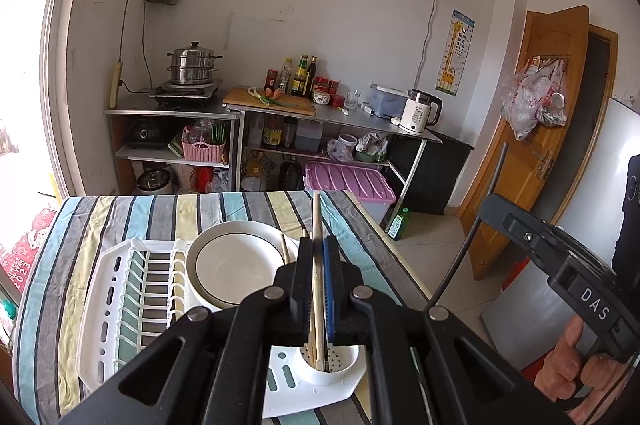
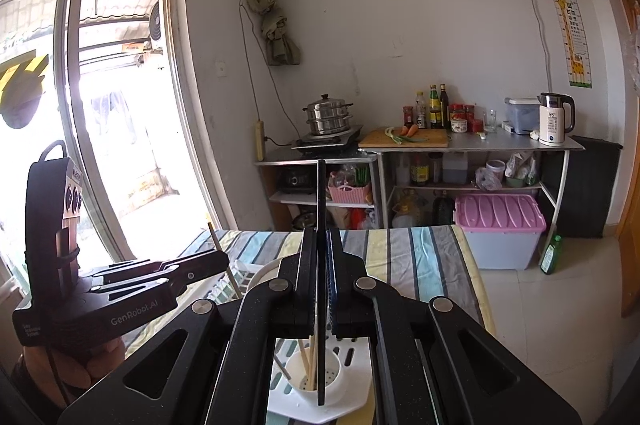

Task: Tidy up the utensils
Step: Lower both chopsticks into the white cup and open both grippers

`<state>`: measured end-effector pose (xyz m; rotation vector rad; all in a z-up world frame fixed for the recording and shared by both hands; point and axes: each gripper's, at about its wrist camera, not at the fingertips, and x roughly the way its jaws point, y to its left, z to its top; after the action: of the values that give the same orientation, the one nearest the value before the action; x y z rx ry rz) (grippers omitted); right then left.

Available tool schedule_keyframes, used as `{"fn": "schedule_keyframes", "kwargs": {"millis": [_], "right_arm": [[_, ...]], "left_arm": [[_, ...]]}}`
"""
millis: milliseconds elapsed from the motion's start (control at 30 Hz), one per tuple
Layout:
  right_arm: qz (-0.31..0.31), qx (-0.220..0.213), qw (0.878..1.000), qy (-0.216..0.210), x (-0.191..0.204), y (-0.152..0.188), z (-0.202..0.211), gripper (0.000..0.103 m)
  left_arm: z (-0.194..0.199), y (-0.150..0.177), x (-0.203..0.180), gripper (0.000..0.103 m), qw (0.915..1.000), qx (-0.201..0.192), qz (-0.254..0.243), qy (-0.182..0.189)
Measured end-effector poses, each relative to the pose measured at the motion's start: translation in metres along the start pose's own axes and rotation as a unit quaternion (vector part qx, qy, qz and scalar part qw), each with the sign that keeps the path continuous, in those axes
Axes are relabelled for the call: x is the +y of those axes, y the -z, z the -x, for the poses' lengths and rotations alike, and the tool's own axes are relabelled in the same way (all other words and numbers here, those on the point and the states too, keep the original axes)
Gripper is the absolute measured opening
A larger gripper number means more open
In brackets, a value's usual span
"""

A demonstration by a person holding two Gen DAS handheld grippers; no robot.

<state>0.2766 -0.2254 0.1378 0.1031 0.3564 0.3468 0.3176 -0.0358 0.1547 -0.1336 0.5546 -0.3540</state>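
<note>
The left gripper [image 1: 318, 245] is clamped on a light wooden chopstick [image 1: 317, 225], which runs up between the jaws and pokes out past their tips toward the far side of the table [image 1: 120, 209]; its lower end reaches down to the white cup [image 1: 329, 365] of the drying rack [image 1: 132, 289] just below. The right gripper [image 2: 322, 241] is clamped on a dark chopstick [image 2: 321, 193], held upright, its top standing well above the jaws and its lower end hanging in front of the cup [image 2: 316, 375]; whether it touches the cup I cannot tell. In the right view that cup holds a few light chopsticks [image 2: 308, 361] leaning left. The rack lies on the striped cloth at the near edge of the table, the cup at its near right corner. A white plate [image 1: 236, 265] with a dark rim line sits at the far right of the rack, just behind the left gripper, and another light chopstick [image 1: 285, 249] rests against its right edge. In the left view, a hand [image 1: 576, 365] holds the right gripper's handle at the far right.
</note>
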Motion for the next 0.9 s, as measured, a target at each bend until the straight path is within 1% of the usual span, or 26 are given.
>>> {"fn": "schedule_keyframes", "kwargs": {"millis": [400,467,700,800,900], "right_arm": [[-0.016,0.027,1.0,-0.004,-0.012,0.008,-0.044,0.004],[-0.019,0.028,0.999,-0.007,-0.014,0.005,-0.045,0.004],[-0.005,0.008,1.0,-0.009,-0.004,-0.013,-0.035,0.004],[0.0,0.012,1.0,-0.004,-0.002,-0.009,-0.039,0.004],[-0.005,0.028,1.0,-0.001,-0.009,0.001,-0.05,0.004]], "left_arm": [[-0.037,0.01,0.011,0.005,0.9997,0.025,0.003,-0.006],[-0.042,0.012,0.012,0.005,0.9995,0.03,0.004,-0.007],[-0.046,0.011,0.014,0.005,0.9995,0.032,0.002,-0.007],[-0.047,0.011,0.014,0.005,0.9994,0.033,0.001,-0.006],[-0.049,0.014,0.014,0.005,0.9993,0.036,0.002,-0.007]]}}
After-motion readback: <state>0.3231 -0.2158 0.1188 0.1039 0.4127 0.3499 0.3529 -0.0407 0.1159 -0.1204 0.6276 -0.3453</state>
